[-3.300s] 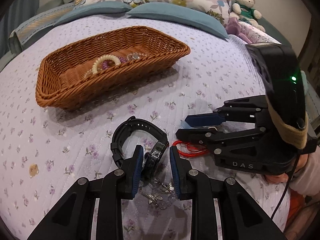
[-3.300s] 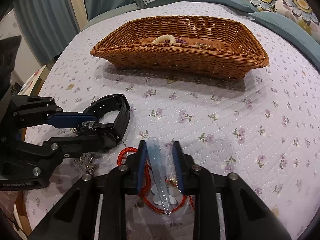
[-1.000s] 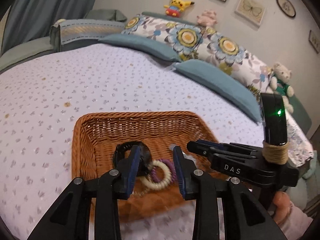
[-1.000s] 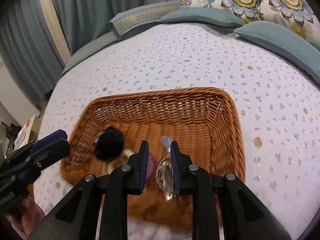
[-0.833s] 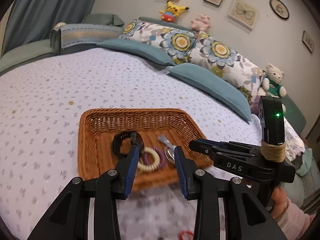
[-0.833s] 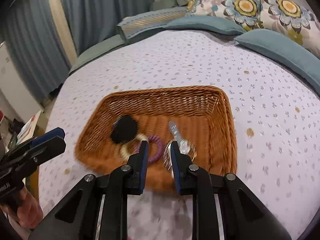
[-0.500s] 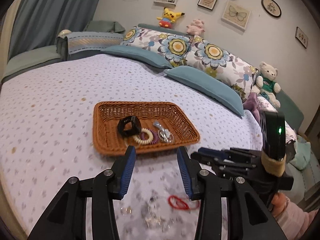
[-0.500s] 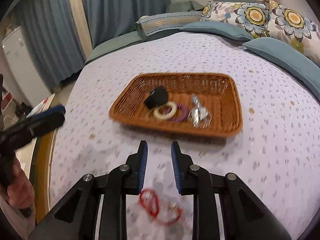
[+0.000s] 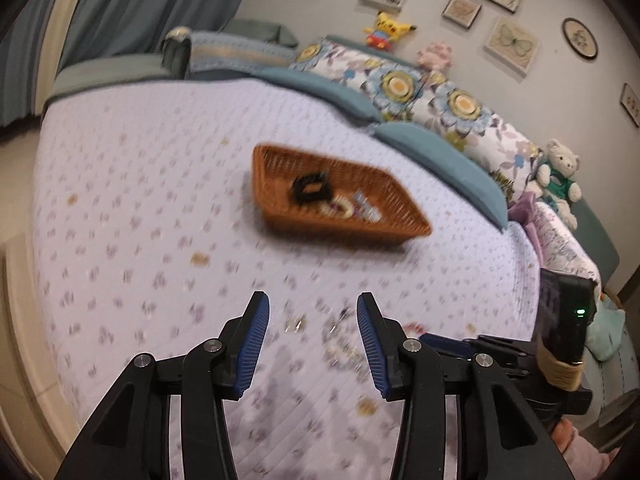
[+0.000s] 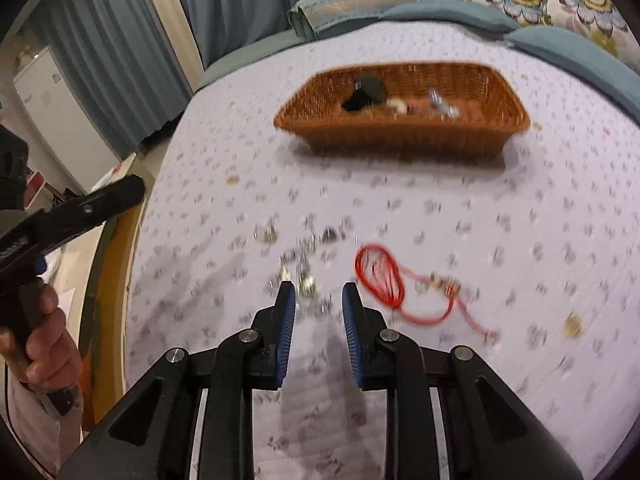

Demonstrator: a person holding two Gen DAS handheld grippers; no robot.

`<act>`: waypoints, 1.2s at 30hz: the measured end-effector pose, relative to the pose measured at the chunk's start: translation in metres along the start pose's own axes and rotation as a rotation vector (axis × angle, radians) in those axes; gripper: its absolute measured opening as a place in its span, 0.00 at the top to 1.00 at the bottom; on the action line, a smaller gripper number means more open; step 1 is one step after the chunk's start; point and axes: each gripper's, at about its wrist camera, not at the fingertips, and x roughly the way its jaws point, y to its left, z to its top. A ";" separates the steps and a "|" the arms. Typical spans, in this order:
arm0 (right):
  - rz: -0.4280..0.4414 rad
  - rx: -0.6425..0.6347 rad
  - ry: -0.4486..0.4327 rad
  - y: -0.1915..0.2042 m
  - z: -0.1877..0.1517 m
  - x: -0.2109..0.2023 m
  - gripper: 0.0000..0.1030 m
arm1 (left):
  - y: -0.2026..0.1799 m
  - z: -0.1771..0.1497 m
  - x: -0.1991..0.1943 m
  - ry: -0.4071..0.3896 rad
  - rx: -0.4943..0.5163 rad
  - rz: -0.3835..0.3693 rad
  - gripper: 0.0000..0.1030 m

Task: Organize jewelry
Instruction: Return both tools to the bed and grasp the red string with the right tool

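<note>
A brown wicker basket (image 9: 340,228) (image 10: 400,140) sits mid-bed and holds a black watch (image 9: 310,190) (image 10: 366,92), a cream ring (image 9: 340,208) and a clear tube (image 10: 440,104). Nearer me on the quilt lie a red cord bracelet (image 10: 380,272) and a blurred silver chain (image 10: 304,276) (image 9: 340,344). My left gripper (image 9: 312,304) hovers above the silver pieces, its jaws opening with nothing between them. My right gripper (image 10: 319,290) hangs just short of the chain and left of the red cord, a narrow empty gap between its pads.
The bed's near edge and a wooden frame (image 10: 108,280) run along the left. Blue pillows (image 9: 440,160) and a teddy bear (image 9: 560,176) line the far side. A person's hand (image 10: 44,344) grips the left tool's handle at the left.
Both grippers have pulled back from the basket toward the near side of the bed. The watch and clear tube stay in the basket. The left jaws stand wider.
</note>
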 end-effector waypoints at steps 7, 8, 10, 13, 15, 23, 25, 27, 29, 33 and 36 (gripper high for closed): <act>0.013 0.023 0.007 -0.016 -0.015 0.000 0.74 | 0.018 -0.027 0.056 0.123 -0.016 0.032 0.54; 0.008 0.023 0.004 -0.018 -0.014 -0.002 0.74 | 0.018 -0.028 0.063 0.132 -0.011 0.038 0.54; -0.009 0.024 0.001 -0.025 -0.014 -0.003 0.74 | 0.016 -0.031 0.075 0.150 0.006 0.051 0.54; -0.037 0.020 0.008 -0.031 -0.011 0.000 0.71 | 0.010 -0.031 0.089 0.170 0.038 0.066 0.54; -0.062 0.006 0.013 -0.032 -0.008 0.005 0.65 | 0.007 -0.027 0.094 0.179 0.058 0.071 0.54; -0.132 -0.062 0.050 -0.031 0.004 0.032 0.65 | -0.005 -0.022 0.116 0.211 0.143 0.090 0.55; -0.129 -0.058 0.059 -0.032 0.005 0.037 0.65 | -0.008 -0.023 0.118 0.213 0.163 0.096 0.55; -0.136 -0.061 0.065 -0.032 0.006 0.042 0.65 | -0.008 -0.022 0.120 0.215 0.165 0.096 0.55; -0.140 -0.068 0.062 -0.031 0.006 0.043 0.65 | -0.007 -0.021 0.121 0.216 0.162 0.093 0.55; -0.143 -0.065 0.063 -0.031 0.006 0.047 0.65 | -0.008 -0.020 0.124 0.218 0.173 0.100 0.56; -0.164 -0.080 0.058 -0.027 0.006 0.050 0.65 | -0.011 -0.020 0.127 0.213 0.194 0.133 0.72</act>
